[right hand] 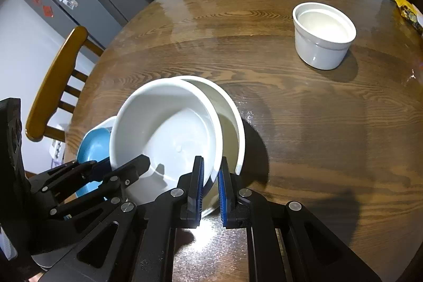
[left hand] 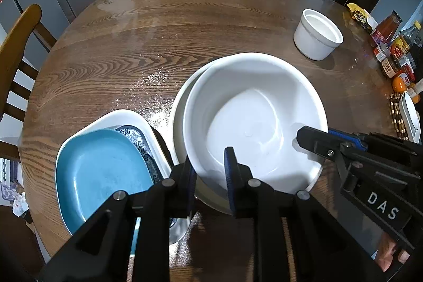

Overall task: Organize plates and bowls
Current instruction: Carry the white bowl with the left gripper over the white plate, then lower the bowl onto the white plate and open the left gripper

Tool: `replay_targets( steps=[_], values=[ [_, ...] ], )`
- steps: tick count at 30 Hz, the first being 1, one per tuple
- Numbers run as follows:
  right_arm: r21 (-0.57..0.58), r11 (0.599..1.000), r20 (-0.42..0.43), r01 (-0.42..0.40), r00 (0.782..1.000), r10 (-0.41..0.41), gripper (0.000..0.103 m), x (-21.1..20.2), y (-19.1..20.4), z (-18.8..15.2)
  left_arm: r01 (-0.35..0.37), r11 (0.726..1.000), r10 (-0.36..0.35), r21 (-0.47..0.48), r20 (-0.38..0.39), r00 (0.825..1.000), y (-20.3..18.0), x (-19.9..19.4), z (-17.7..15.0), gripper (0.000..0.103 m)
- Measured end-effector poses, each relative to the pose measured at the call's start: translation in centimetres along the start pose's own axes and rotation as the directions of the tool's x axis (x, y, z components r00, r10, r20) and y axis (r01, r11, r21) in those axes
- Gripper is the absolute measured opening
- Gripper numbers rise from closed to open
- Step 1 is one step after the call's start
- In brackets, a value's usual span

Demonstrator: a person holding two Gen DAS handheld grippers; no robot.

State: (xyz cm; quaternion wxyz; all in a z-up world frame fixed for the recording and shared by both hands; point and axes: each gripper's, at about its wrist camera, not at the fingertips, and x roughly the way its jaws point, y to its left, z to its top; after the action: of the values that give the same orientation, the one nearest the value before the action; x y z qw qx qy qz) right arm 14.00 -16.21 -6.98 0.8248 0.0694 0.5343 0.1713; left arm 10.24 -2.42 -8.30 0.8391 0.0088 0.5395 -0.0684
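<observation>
- left gripper (left hand: 210,176) clamps the near-left rim of the white bowl (left hand: 253,123); right gripper (right hand: 210,186) clamps its near-right rim.
- bowl opens upward, tilted, nested off-centre in a second white bowl (right hand: 232,120).
- blue plate (left hand: 100,171) lies left of the left gripper.
- white ramekin (right hand: 323,35) stands upright, far ahead-right.

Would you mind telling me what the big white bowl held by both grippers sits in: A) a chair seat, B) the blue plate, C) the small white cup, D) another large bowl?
D: the big white bowl sits tilted inside another large bowl, whose rim shows beside it.
</observation>
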Motion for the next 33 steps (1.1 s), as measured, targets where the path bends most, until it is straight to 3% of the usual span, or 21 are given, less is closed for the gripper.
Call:
replay_targets(
  steps=[6, 19, 27, 29, 31, 33],
  values=[
    [-0.005, 1.000, 0.002, 0.013, 1.000, -0.013, 0.011, -0.1, 0.1, 0.1, -0.002, 1.000, 0.002, -0.001, 0.001, 1.000, -0.1, -0.1, 0.0, 0.019],
    [-0.018, 1.000, 0.021, 0.023, 1.000, -0.023, 0.011, -0.9, 0.0, 0.2, 0.002, 1.000, -0.002, 0.010, 0.020, 1.000, -0.5, -0.8, 0.3, 0.042],
    [-0.009, 1.000, 0.048, 0.029, 0.998, -0.029, 0.013, -1.8, 0.1, 0.3, -0.018, 1.000, 0.018, 0.012, 0.059, 0.998, -0.6, -2.0, 0.5, 0.045],
    [-0.007, 1.000, 0.060, 0.028, 0.998, -0.028, 0.013, -2.1, 0.0, 0.3, -0.021, 1.000, 0.020, 0.010, 0.069, 0.997, -0.6, -2.3, 0.5, 0.048],
    [-0.006, 1.000, 0.070, 0.026, 0.997, -0.026, 0.014, -2.6, 0.0, 0.2, -0.025, 1.000, 0.025, 0.008, 0.079, 0.997, -0.8, -2.5, 0.5, 0.060],
    [-0.007, 1.000, 0.079, 0.027, 0.997, -0.026, 0.014, -2.9, 0.0, 0.1, -0.031, 0.999, 0.030, 0.011, 0.091, 0.995, -0.9, -2.8, 0.5, 0.060]
  ],
)
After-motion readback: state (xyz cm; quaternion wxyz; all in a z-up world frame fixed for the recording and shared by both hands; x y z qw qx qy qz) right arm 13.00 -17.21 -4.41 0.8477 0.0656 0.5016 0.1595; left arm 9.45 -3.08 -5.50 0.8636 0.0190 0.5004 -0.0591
